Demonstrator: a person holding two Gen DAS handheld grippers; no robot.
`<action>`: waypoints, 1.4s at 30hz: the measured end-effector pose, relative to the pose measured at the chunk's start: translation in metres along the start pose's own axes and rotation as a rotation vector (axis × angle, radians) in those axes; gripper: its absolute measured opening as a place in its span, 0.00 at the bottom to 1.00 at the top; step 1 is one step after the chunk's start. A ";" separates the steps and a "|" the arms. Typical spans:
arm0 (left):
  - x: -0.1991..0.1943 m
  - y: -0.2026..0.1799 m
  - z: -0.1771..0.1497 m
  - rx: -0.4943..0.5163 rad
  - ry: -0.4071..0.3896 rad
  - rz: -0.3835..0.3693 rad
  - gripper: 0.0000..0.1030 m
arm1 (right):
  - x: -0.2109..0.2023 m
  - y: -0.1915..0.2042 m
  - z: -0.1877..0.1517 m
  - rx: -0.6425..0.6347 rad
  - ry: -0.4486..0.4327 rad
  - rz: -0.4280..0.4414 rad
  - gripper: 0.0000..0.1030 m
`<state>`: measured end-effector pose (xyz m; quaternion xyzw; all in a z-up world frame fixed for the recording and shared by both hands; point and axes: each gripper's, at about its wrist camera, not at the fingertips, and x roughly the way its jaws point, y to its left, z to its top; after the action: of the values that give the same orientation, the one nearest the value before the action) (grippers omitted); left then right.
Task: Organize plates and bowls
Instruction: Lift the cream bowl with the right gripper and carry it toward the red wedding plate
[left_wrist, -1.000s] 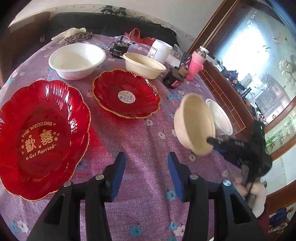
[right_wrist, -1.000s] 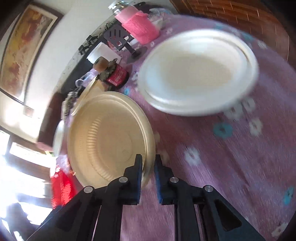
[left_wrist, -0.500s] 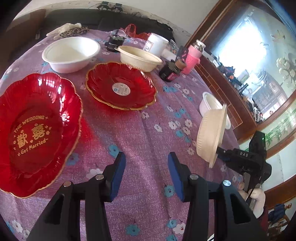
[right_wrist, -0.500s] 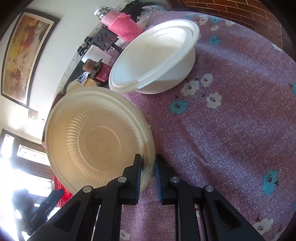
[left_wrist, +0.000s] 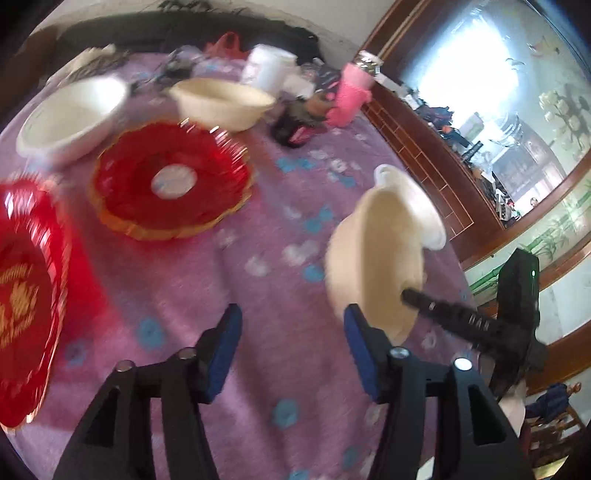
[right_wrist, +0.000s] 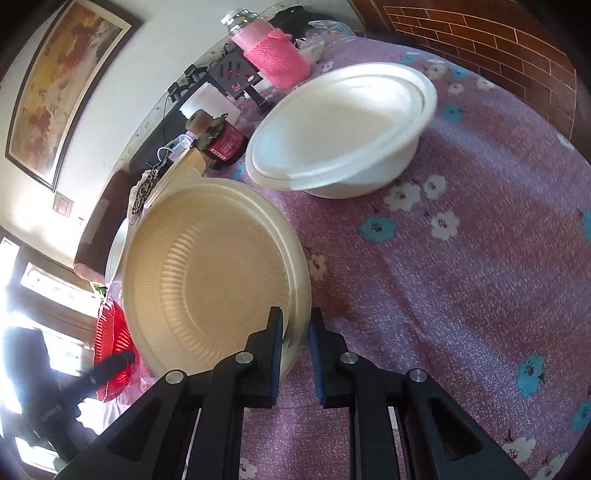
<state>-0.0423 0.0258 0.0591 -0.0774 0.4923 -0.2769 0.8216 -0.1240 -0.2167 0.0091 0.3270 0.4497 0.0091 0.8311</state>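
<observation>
My right gripper (right_wrist: 295, 328) is shut on the rim of a beige bowl (right_wrist: 210, 273) and holds it tilted above the purple cloth; the same bowl (left_wrist: 373, 254) shows in the left wrist view at the right. A white bowl (right_wrist: 343, 129) stands just beyond it. My left gripper (left_wrist: 291, 339) is open and empty over the cloth. Two red plates lie at the left, a small one (left_wrist: 171, 181) and a large one (left_wrist: 26, 295). Another white bowl (left_wrist: 70, 114) and another beige bowl (left_wrist: 221, 101) stand at the back.
A pink-sleeved bottle (right_wrist: 271, 48), a dark jar (right_wrist: 218, 138) and a white cup (left_wrist: 267, 68) stand at the table's far side. A wooden ledge (left_wrist: 436, 162) runs along the right edge. The flowered tablecloth (right_wrist: 461, 277) covers the table.
The right gripper has brought the beige bowl back over the table, toward the left gripper, tilted more open-side up. The left wrist view has swung and blurred.
</observation>
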 end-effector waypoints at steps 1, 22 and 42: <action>0.004 -0.006 0.005 0.020 -0.008 0.006 0.62 | 0.000 0.000 0.001 -0.002 0.001 0.001 0.14; 0.064 0.031 0.020 -0.232 0.263 -0.146 0.15 | -0.030 0.065 0.024 -0.112 -0.038 0.111 0.16; 0.028 0.052 0.011 -0.261 0.174 -0.267 0.31 | -0.081 0.196 -0.038 -0.478 -0.076 0.142 0.23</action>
<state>-0.0029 0.0526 0.0221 -0.2238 0.5785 -0.3229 0.7149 -0.1464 -0.0673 0.1632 0.1519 0.3792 0.1612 0.8984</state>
